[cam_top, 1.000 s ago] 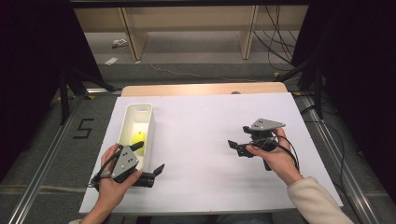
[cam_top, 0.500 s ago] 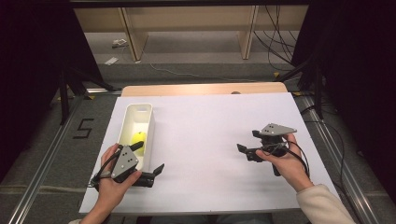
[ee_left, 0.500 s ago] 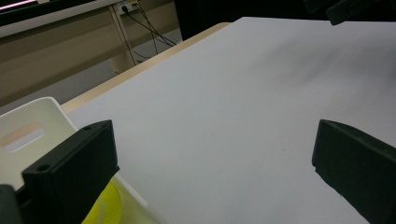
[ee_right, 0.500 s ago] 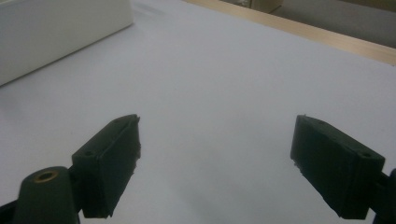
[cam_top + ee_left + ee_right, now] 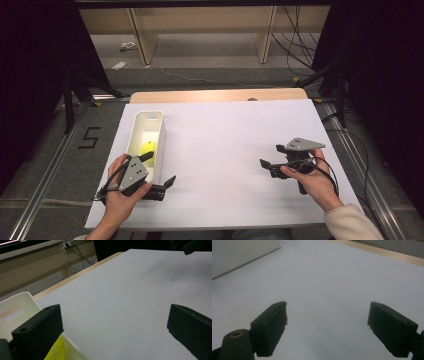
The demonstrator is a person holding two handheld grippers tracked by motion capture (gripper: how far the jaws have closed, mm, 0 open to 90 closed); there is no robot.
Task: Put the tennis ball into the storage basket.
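A white oblong bin (image 5: 159, 134) stands at the left of the white table sheet, with a yellow object (image 5: 148, 149) lying in it. My left gripper (image 5: 161, 167) is held low at the bin's near end, open and empty, one jaw over the bin's rim and the other over the sheet. In the left gripper view the left gripper (image 5: 113, 330) has the yellow object (image 5: 56, 352) just past its left jaw, inside the bin (image 5: 17, 312). My right gripper (image 5: 270, 155) hovers over bare sheet at the right, open and empty, pointing left. The right gripper (image 5: 328, 327) faces the bin's wall (image 5: 237, 255).
The white sheet (image 5: 225, 130) covers a wooden table whose far edge (image 5: 215, 95) shows beyond it. Cables trail from both grippers. Shelf legs and loose cables stand on the floor past the table. Metal rails run along both sides.
My right gripper has drawn back to the right and slightly toward the near edge, staying open. The left gripper has held still by the bin.
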